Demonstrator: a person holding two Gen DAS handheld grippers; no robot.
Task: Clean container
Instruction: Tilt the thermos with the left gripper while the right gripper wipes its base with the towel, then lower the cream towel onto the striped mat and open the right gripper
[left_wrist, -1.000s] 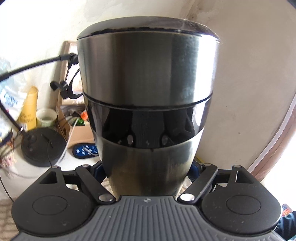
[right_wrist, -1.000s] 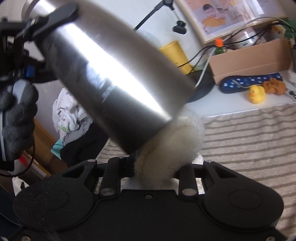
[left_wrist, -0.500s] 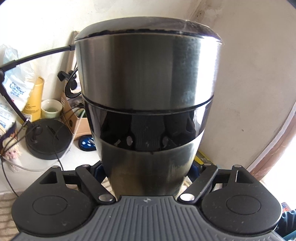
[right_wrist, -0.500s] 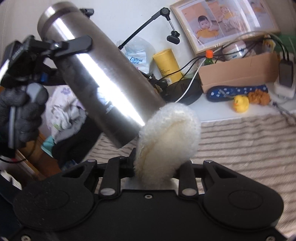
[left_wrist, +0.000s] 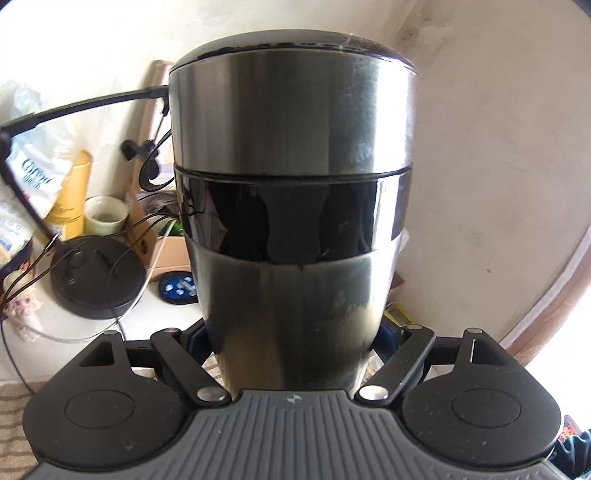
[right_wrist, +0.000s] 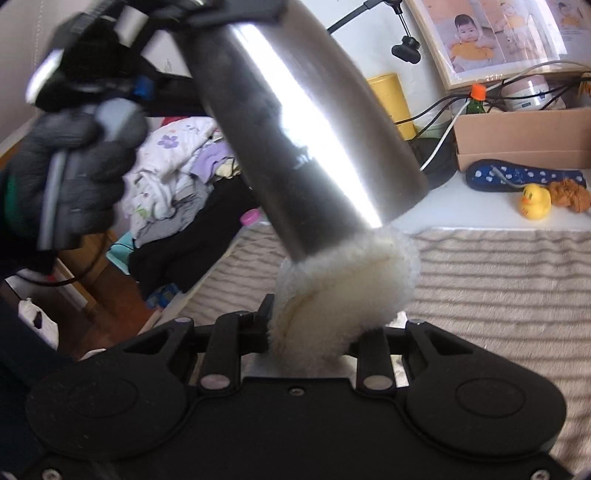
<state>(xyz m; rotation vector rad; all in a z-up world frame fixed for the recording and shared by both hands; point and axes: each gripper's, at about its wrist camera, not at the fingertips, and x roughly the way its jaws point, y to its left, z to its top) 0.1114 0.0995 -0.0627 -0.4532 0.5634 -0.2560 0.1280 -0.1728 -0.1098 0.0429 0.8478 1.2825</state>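
A steel container (left_wrist: 291, 206) with a black band fills the left wrist view, held tilted in the air. My left gripper (left_wrist: 295, 332) is shut on its body. In the right wrist view the same container (right_wrist: 303, 125) slants down from upper left, and the left gripper (right_wrist: 229, 7) shows clamped near its top. My right gripper (right_wrist: 314, 321) is shut on a fluffy cream cleaning pad (right_wrist: 343, 291). The pad presses against the container's lower end.
A striped cloth (right_wrist: 498, 280) covers the surface below. Behind it lie a yellow rubber duck (right_wrist: 535, 201), a blue dotted slipper (right_wrist: 517, 175), a cardboard box (right_wrist: 524, 136), a yellow tube (right_wrist: 391, 99) and a lamp base (left_wrist: 98, 282). A clothes pile (right_wrist: 173, 184) sits at left.
The container has swung closer and steeper over my right gripper. Its lower end now sits on the pad again, after parting slightly half a second ago.
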